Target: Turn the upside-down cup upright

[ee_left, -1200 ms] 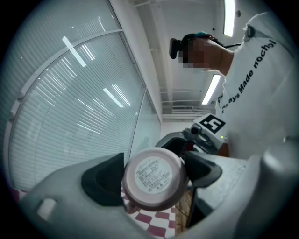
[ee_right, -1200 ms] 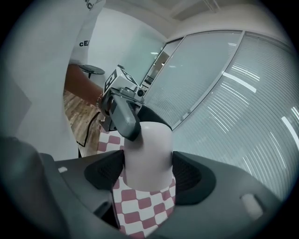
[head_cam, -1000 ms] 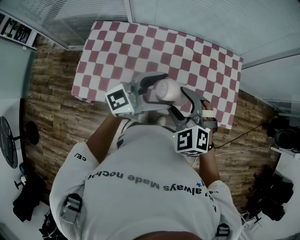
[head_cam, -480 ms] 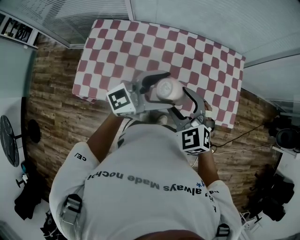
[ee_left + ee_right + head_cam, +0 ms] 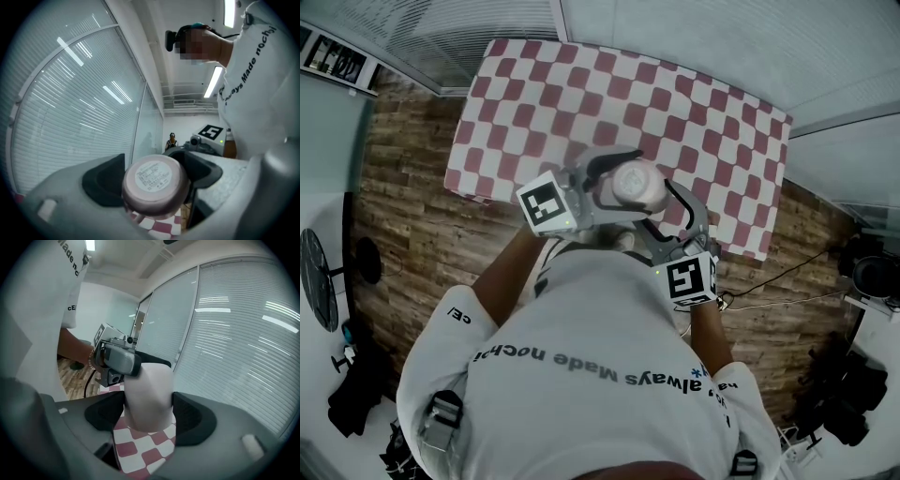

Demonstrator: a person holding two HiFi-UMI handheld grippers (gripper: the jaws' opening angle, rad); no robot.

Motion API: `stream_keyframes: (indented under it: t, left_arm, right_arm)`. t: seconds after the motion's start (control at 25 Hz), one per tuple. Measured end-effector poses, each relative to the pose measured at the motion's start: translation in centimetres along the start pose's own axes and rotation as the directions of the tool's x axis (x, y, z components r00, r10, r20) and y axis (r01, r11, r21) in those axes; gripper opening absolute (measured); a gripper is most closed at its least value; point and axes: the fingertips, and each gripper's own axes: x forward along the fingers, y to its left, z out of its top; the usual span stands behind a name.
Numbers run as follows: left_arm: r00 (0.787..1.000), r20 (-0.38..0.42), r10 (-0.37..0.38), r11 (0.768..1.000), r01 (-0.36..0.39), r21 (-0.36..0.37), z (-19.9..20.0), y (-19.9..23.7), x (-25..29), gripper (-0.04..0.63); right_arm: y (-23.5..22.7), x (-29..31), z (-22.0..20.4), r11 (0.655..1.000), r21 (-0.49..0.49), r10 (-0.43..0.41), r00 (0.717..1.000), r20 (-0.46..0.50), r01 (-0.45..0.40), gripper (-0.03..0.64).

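A pale pink cup [image 5: 636, 183] hangs over the near edge of the checked table [image 5: 694, 112], held between both grippers. Its labelled base [image 5: 154, 176] is turned towards the head camera and the left gripper view. My left gripper [image 5: 626, 185] comes in from the left, its pads against the cup's sides near the base. My right gripper [image 5: 654, 208] comes from the lower right and is shut on the cup's body [image 5: 149, 397]. In the right gripper view the left gripper's finger [image 5: 119, 361] lies across the cup's upper end. The cup's mouth is hidden.
The red-and-white checked cloth [image 5: 581, 84] covers the whole table. Wood floor [image 5: 403, 234] lies to the left and right of it, with a cable [image 5: 769, 281] and dark gear [image 5: 862, 272] at the right. Blinds [image 5: 234, 333] line the far wall.
My right gripper has rolled, so its marker cube shows a different face. The cup has turned with it, its base facing the head camera more squarely. Neither hand has shifted place much.
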Motion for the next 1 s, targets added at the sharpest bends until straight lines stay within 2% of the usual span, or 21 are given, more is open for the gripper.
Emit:
stream_keyframes:
  t: [0.36, 0.48, 0.68, 1.0]
  left_arm:
    - [0.99, -0.137, -0.01, 0.997, 0.02, 0.069, -3.8, 0.7, 1.8, 0.4]
    - [0.978, -0.209, -0.024, 0.994, 0.045, 0.096, -6.3, 1.2, 2.2, 0.4]
    - [0.957, -0.286, -0.04, 0.995, 0.065, 0.076, -10.4, 2.1, 2.7, 0.4]
    - [0.918, -0.395, -0.043, 0.995, 0.074, 0.064, -16.5, 3.1, 3.2, 0.399]
  right_arm:
    - [-0.4, 1.7, -3.7, 0.997, 0.068, -0.032, 0.997, 0.067, 0.028, 0.33]
    - [-0.2, 2.7, -5.8, 0.993, 0.116, -0.034, 0.998, 0.061, 0.027, 0.33]
    - [0.3, 4.6, -9.3, 0.981, 0.192, -0.025, 0.999, 0.041, 0.017, 0.329]
    - [1.2, 7.1, -14.5, 0.968, 0.251, -0.003, 1.0, 0.002, 0.002, 0.33]
